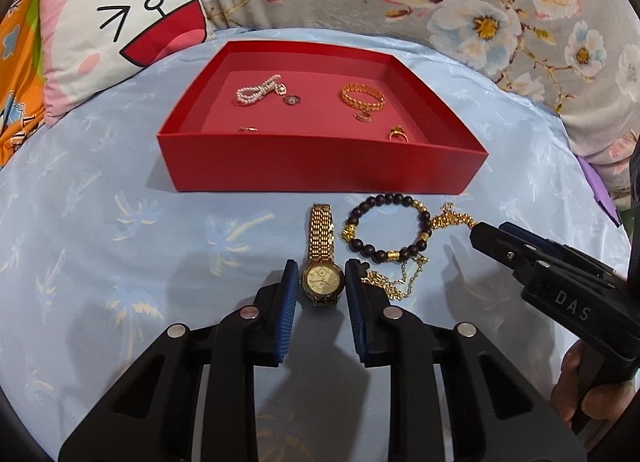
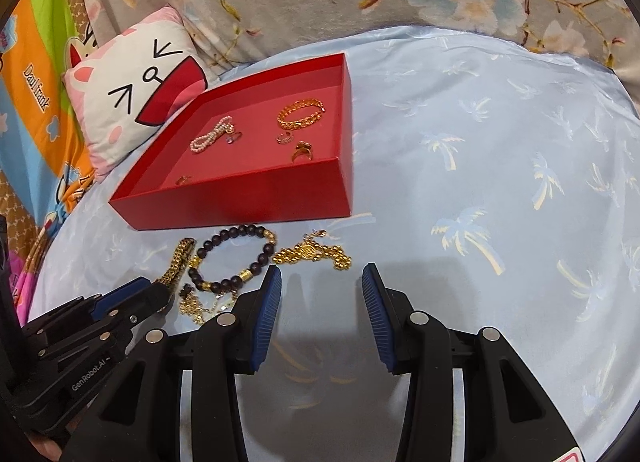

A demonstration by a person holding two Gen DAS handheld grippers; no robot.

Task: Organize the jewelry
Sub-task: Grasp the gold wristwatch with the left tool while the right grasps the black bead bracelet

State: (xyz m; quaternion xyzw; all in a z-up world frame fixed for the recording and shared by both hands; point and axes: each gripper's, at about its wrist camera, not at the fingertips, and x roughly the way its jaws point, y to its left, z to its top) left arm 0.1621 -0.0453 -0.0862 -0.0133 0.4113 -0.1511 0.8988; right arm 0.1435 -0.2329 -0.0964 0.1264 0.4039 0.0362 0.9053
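A red tray [image 1: 320, 166] [image 2: 240, 202] holds a pearl bracelet [image 1: 258, 89], a gold chain bracelet [image 1: 362, 98] and several rings. In front of it on the blue cloth lie a gold watch [image 1: 322, 280], a dark bead bracelet [image 1: 386, 227] [image 2: 232, 258], a gold chain bracelet [image 2: 316, 254] and a thin gold chain [image 1: 396, 282]. My left gripper [image 1: 322, 282] is open with the watch face between its fingers. My right gripper [image 2: 320, 286] is open and empty, just short of the gold chain bracelet.
A cat-face pillow [image 1: 120, 30] lies behind the tray on the left. A floral grey blanket [image 1: 440, 2] runs along the back. The blue palm-print cloth [image 2: 500, 182] stretches right of the tray.
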